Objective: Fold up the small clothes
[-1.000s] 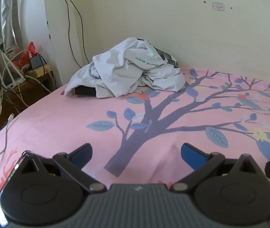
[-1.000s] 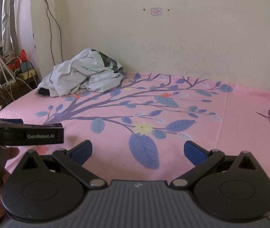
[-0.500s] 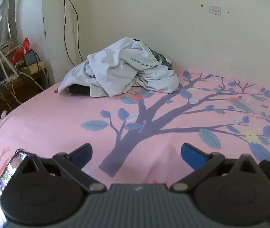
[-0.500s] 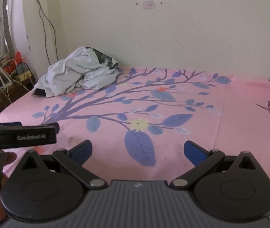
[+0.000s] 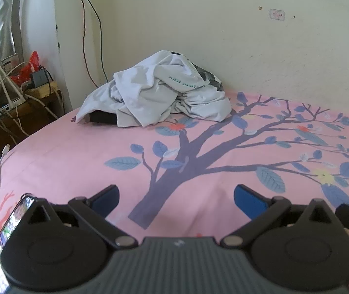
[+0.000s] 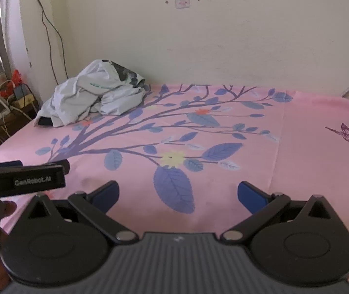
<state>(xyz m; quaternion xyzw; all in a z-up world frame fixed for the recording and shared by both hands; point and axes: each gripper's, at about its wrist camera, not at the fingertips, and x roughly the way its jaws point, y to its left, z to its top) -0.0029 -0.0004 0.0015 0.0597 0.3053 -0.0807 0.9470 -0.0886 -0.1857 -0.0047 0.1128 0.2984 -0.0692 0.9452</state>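
I had my left gripper (image 5: 176, 196) and right gripper (image 6: 178, 194) both spread wide and empty, low over the pink bedsheet (image 5: 213, 156). The crumpled pile of white clothes (image 5: 159, 93) lay well ahead at the far left corner, against the wall (image 6: 223, 36). A phone (image 5: 7, 232) lay beside my left gripper.

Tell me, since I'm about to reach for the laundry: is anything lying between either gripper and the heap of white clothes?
Nothing visible is. From both the left gripper and the right gripper, jaws open, only bare pink bedsheet stretches to the heap of white clothes by the wall. A phone and cable lie off to the left.
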